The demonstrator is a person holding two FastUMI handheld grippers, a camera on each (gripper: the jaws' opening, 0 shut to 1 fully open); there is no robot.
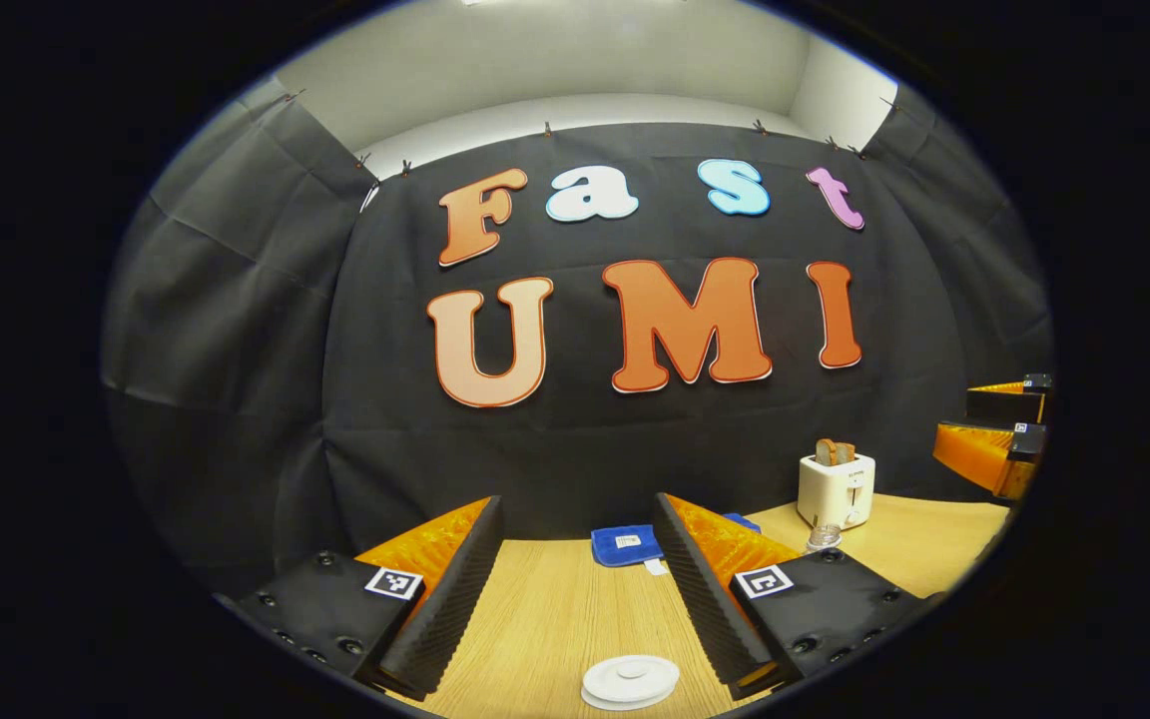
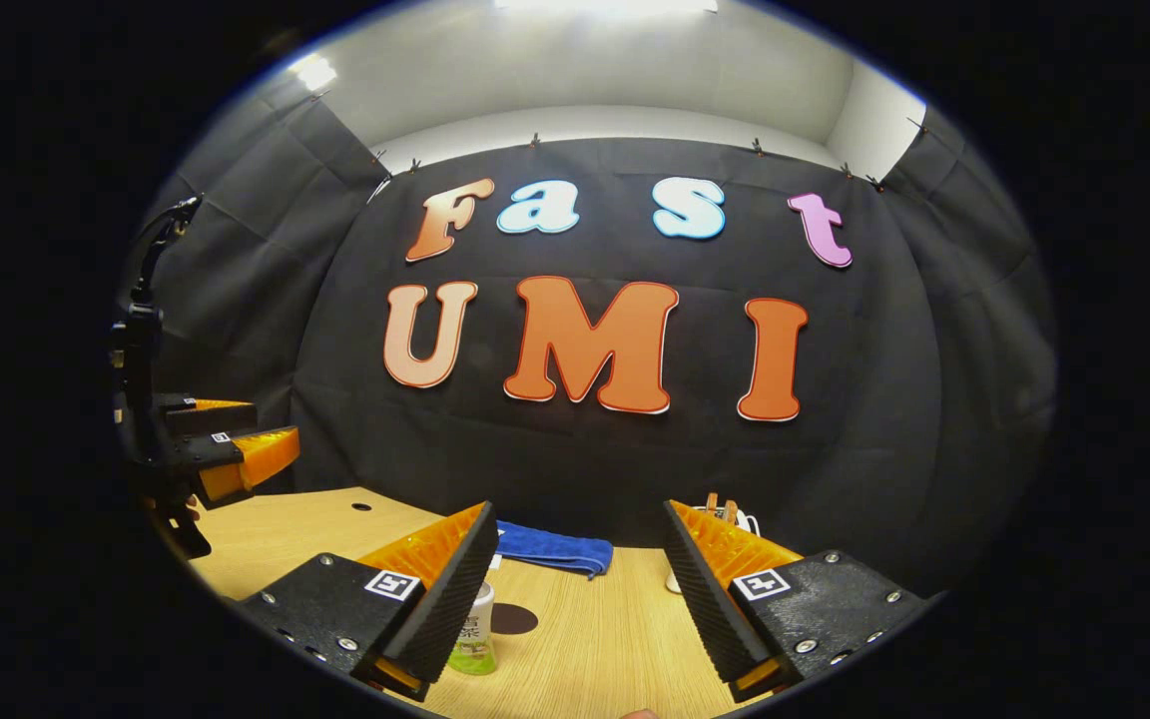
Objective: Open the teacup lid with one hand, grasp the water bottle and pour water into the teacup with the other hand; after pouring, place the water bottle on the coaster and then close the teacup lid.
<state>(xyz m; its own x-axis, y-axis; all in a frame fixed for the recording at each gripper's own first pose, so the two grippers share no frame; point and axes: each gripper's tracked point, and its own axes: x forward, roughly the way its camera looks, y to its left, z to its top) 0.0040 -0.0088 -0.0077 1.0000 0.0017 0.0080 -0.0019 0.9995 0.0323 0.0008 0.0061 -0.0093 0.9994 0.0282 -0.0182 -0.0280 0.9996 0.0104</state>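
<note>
Fingers of the left gripper (image 1: 575, 589) stand wide apart above the wooden tabletop (image 1: 555, 619) with nothing between them. Low between them, at the near edge of the left gripper view, lies a round white teacup lid (image 1: 630, 681), flat and apart from both fingers; whether a cup sits under it cannot be told. Farther back a folded blue cloth (image 1: 625, 545) lies against the foot of the booth wall, with a small white tag whose print is too small to read. To the right stands a white toaster (image 1: 837, 489) with bread slices (image 1: 835, 451) sticking up from its slots, and a small clear glass thing just in front of its base. At the far right edge of this view the right gripper (image 1: 999, 439) hangs above the tabletop, fingers parted.

From the right gripper view, that gripper's own fingers (image 2: 455, 589) are likewise spread open and grip nothing. Just beside the inner face of its left-hand finger stands a water bottle (image 2: 475, 631) with a white cap and a pale green label; the writing on it is too blurred to read. A dark round coaster (image 2: 515, 619) lies on the tabletop right beside the bottle. The blue cloth and the toaster, partly hidden behind the other finger, lie farther back. At the left edge, the left gripper hangs above the tabletop.
</note>
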